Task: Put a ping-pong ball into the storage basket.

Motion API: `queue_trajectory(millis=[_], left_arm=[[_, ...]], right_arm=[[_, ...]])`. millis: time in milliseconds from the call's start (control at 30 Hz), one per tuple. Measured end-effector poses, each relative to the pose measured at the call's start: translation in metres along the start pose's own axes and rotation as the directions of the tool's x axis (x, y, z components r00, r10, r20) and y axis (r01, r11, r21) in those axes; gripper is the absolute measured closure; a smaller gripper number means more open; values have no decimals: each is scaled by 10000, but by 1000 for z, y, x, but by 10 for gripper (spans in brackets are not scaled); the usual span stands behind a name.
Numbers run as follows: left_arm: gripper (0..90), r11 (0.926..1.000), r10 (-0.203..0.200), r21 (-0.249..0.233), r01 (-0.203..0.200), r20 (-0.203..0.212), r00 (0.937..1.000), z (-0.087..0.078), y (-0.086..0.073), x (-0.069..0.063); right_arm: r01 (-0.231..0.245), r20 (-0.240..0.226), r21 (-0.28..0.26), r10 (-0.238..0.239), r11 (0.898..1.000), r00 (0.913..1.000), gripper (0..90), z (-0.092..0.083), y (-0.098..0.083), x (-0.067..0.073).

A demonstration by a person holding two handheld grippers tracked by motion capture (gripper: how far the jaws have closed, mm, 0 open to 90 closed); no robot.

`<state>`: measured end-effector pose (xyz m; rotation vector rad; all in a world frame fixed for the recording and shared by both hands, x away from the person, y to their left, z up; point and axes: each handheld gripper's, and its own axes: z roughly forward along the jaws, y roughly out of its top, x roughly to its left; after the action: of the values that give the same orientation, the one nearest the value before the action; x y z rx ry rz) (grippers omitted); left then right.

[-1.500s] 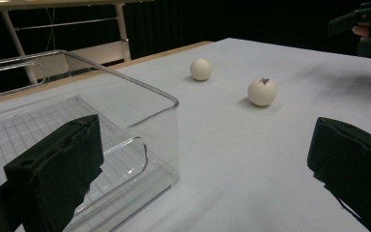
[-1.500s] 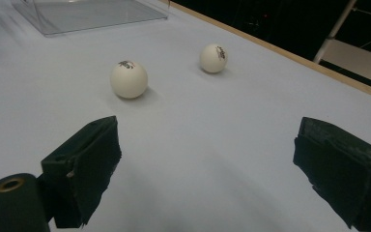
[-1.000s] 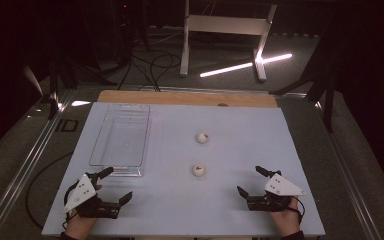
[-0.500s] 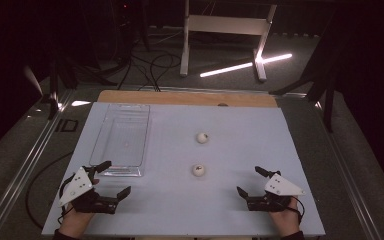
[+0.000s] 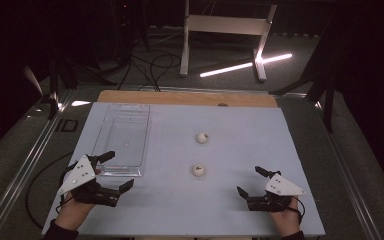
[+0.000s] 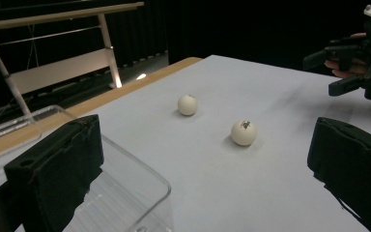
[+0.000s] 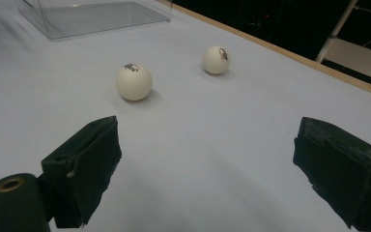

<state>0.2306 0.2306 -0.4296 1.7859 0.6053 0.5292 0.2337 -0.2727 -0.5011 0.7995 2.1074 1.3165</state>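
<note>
Two white balls lie on the pale table, the near ball [image 5: 198, 170] in front of the far ball [image 5: 202, 137]. A clear plastic tray [image 5: 145, 135] stands at the left. My left gripper [image 5: 120, 169] is open at the tray's near edge, with one jaw over the tray's near corner [image 6: 140, 179]. In the left gripper view the open left gripper [image 6: 207, 150] faces the near ball [image 6: 244, 133] and the far ball [image 6: 187, 105]. My right gripper [image 5: 248, 180] is open at the front right, and in its own view the right gripper [image 7: 207, 154] has nothing in it and faces the near ball [image 7: 134, 82] and the far ball [image 7: 216, 60].
A wooden strip [image 5: 180, 97] runs along the table's far edge. Beyond it are a white stand [image 5: 225, 25], cables and a bright light bar [image 5: 245, 65] on the dark floor. The other hand's gripper [image 6: 352, 63] shows at the upper right of the left gripper view.
My left gripper has shifted a little forward and to the left, up to the tray's near edge. The right gripper and both balls have stayed put.
</note>
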Motion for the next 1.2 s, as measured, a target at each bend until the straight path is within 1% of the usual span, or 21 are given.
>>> queue_trajectory(millis=[33, 67, 267, 333, 433, 467, 500, 533, 633, 700, 733, 867, 900, 1000, 1033, 1067, 1100, 1200], left_arm=[[6, 10000, 0, 0, 0, 0, 10000, 0, 0, 0], [6, 9999, 131, 84, -133, 141, 9998, 2, 6, 0], [6, 9983, 478, 327, -486, 245, 9986, 7, 21, 0], [6, 9977, 513, 434, -526, 301, 9982, 9, 23, 0], [6, 9952, 620, 731, -647, 385, 9973, 14, 27, 0], [6, 9948, 612, 782, -648, 476, 9970, 16, 28, 0], [6, 9948, 612, 782, -648, 476, 9970, 16, 28, 0], [6, 9931, 691, 909, -739, 549, 9961, 19, 30, -1], [6, 9924, 688, 967, -755, 713, 9951, 24, 35, -1], [6, 9924, 688, 967, -755, 713, 9951, 24, 35, -1], [6, 9896, 863, 1081, -954, 866, 9925, 28, 41, -1], [6, 9876, 916, 1176, -1041, 1067, 9901, 36, 49, -3], [6, 9890, 841, 1122, -962, 1083, 9906, 37, 51, -3], [6, 9879, 927, 1151, -1043, 1022, 9904, 41, 55, -4], [6, 9871, 914, 1217, -1039, 1043, 9903, 45, 58, -6], [6, 9868, 981, 1169, -1118, 1164, 9883, 47, 59, -6], [6, 9870, 947, 1169, -1100, 1296, 9870, 49, 60, -7], [6, 9873, 804, 1234, -996, 1516, 9852, 55, 65, -8]], right_arm=[[0, 0, 0, 0, 10000, 10000, 93, 0, 0, 0], [6, -15, -28, -6, 10000, 10000, 93, 0, 0, 0], [19, -44, -39, -19, 10000, 10000, 93, 0, 0, 0], [33, -41, -33, -33, 10000, 10000, 93, 0, 0, 0], [28, -37, -17, -28, 10000, 10000, 93, 0, 0, 0], [24, -44, -26, -24, 10000, 10000, 93, 0, 0, 0], [35, -43, -42, -35, 10000, 10000, 94, 0, 0, 0], [38, -52, -34, -38, 10000, 10000, 93, 0, 0, 0], [6, -64, -19, -6, 10000, 10000, 94, 0, 0, 0], [-10, -72, -7, 10, 10000, 10000, 94, 0, 0, 0], [2, -90, 0, -2, 10000, 10000, 94, 1, 0, 0], [-21, -96, -2, 21, 10000, 10000, 93, 1, 0, 0], [-25, -98, -6, 25, 10000, 9999, 93, 0, 0, 0], [-92, -104, -35, 91, 10000, 9999, 93, 0, 0, 0], [-93, -121, -44, 93, 9999, 9999, 94, 0, 0, 0], [-100, -121, -42, 99, 9999, 9999, 94, 1, 0, 0], [-73, -132, -39, 73, 10000, 9999, 93, 1, 0, 0], [-100, -142, -33, 100, 9999, 9998, 94, 1, 0, 0]])
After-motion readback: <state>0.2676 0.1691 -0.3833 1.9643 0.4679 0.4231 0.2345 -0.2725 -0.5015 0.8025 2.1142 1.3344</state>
